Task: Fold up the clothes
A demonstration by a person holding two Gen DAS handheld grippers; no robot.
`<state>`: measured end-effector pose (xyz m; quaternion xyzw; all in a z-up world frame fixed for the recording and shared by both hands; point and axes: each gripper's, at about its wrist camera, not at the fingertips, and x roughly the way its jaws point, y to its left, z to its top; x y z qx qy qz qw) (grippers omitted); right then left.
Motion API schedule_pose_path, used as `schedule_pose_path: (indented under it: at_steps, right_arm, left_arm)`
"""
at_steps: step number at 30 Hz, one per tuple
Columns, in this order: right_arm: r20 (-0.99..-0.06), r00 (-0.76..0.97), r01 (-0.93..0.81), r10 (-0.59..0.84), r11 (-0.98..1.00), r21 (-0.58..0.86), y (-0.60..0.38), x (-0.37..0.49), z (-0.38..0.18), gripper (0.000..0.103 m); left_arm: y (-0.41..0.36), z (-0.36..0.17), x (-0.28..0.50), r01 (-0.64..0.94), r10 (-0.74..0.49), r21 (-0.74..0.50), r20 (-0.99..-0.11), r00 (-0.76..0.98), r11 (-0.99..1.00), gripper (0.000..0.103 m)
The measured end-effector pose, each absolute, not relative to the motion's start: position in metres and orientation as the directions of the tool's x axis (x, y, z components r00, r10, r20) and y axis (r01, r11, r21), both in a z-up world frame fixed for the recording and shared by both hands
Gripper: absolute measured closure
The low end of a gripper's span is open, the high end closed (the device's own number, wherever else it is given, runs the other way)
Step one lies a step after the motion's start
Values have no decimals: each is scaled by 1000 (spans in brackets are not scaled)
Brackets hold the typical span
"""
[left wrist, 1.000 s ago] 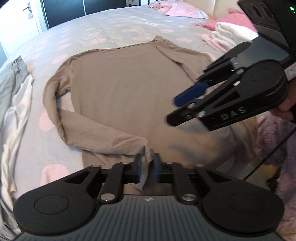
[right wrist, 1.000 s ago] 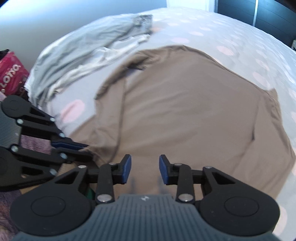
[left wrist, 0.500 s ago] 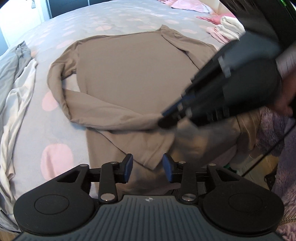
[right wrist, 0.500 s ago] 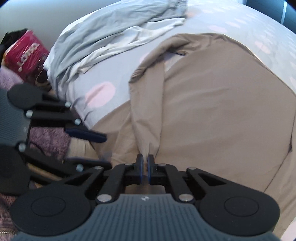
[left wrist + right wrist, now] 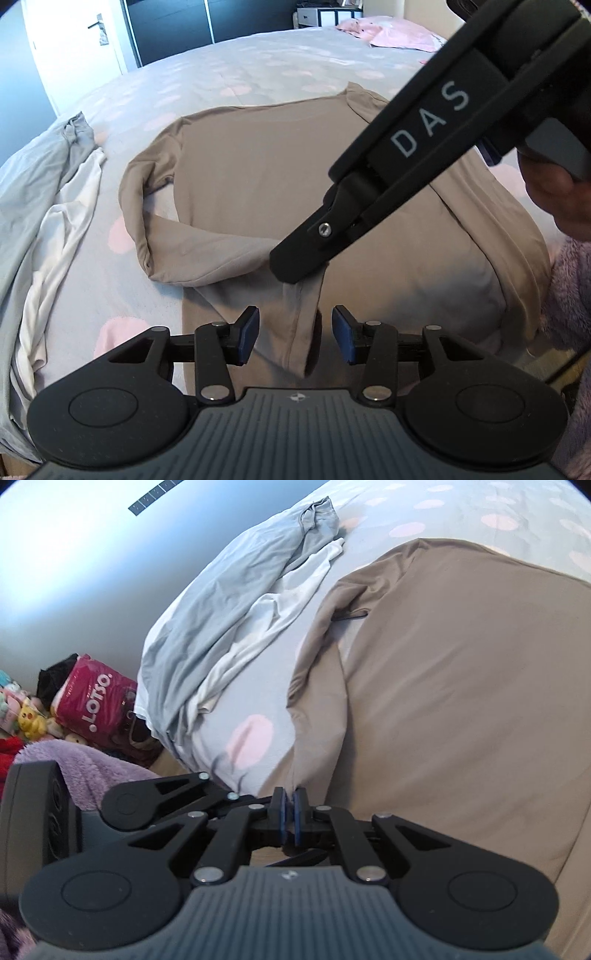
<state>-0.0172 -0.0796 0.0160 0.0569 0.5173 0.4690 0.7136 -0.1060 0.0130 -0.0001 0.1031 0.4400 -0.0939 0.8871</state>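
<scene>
Left wrist view: lying spread flat on the dotted bedspread (image 5: 258, 66), a tan long-sleeved top (image 5: 258, 177), neck toward 12 o'clock, 1 sleeve looping round at 9 o'clock and folding back across the hem. Standing apart, the left gripper (image 5: 294, 334), its jaws having just been opening, pads clear of cloth; hanging between them at 6 o'clock, a pinched ridge of the top's hem, touching neither pad as far as can be told. Reaching in from 2 o'clock, the right gripper (image 5: 295, 271), its tip pressing closed on that same ridge just above the left jaws. Bunching along the bed's edge at 9 o'clock, a grey and white garment (image 5: 48, 206). Showing at 3 o'clock, part of a hand (image 5: 554, 195) and a fluffy lilac sleeve (image 5: 569, 295).

Right wrist view: clamping tight on a fold of the tan top (image 5: 461, 683), the right gripper (image 5: 290, 805), pads nearly meeting with cloth rising from between them toward 12 o'clock. Spreading from 12 to 4 o'clock, the rest of the top. Sitting at 8 o'clock just beside it, the left gripper (image 5: 236, 797), tips hidden behind the right one.
</scene>
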Motion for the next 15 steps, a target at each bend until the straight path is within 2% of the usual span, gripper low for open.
schedule_pose_path:
  at_steps: [2, 5, 7, 11, 15]
  right_arm:
    - [-675, 26, -601, 737, 551, 579, -82, -17, 17, 98]
    - [-663, 40, -592, 747, 552, 587, -86, -17, 21, 98]
    - [-657, 54, -576, 752, 561, 595, -92, -16, 23, 98]
    - [-677, 37, -536, 735, 586, 607, -99, -18, 17, 98]
    - [-731, 13, -535, 682, 623, 571, -95, -26, 4, 98]
  left_arm:
    - [15, -1, -104, 234, -48, 114, -805, 591, 966, 86]
    - [27, -1, -103, 166, 8, 129, -811, 585, 978, 94]
    - [37, 5, -105, 126, 23, 123, -796, 605, 984, 99]
    - [43, 22, -116, 103, 27, 128, -744, 667, 986, 101]
    - [27, 24, -124, 196, 26, 211, -742, 670, 958, 101]
